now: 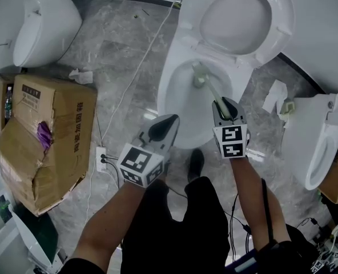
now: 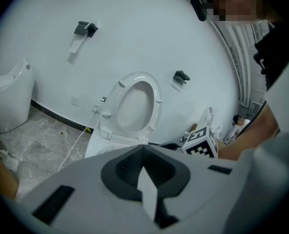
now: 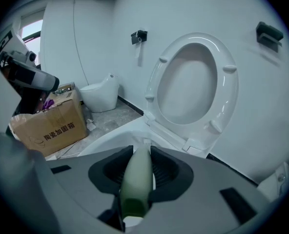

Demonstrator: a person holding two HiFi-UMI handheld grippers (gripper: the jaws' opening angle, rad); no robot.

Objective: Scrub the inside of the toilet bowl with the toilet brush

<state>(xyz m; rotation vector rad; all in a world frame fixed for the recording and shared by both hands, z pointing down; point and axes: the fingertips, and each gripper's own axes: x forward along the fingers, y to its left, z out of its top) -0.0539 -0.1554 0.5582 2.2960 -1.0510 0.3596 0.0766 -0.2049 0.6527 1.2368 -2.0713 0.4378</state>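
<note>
Pale-green brush: toilet brush (image 1: 210,89) points away from the person, bristle head down inside the toilet bowl (image 1: 170,90), toward its rear wall; whether the bristles press the porcelain cannot be told.
Grip: handle end runs straight between the fingers (image 3: 169,172) of the right gripper (image 1: 226,106), which are clamped on it from both sides; the handle (image 3: 137,177) fills the gap.
Left gripper: left gripper (image 1: 168,124) hangs over the bowl's near-left rim, apart from the brush; its jaws meet with nothing between them.
Toilet: white porcelain, seat and lid (image 1: 237,19) tipped up against the wall.
Floor: grey veined stone tile (image 1: 115,44), with a white cable (image 1: 140,61) trailing to a power strip (image 1: 101,157) and crumpled paper (image 1: 80,76) lying loose.
Room: plain white wall (image 2: 134,33) with a dark skirting line and small dark wall brackets (image 2: 181,76).
Left side: torn cardboard box (image 1: 43,136) and a second toilet (image 1: 43,27) behind it.
Right side: third toilet (image 1: 314,147) standing near.
</note>
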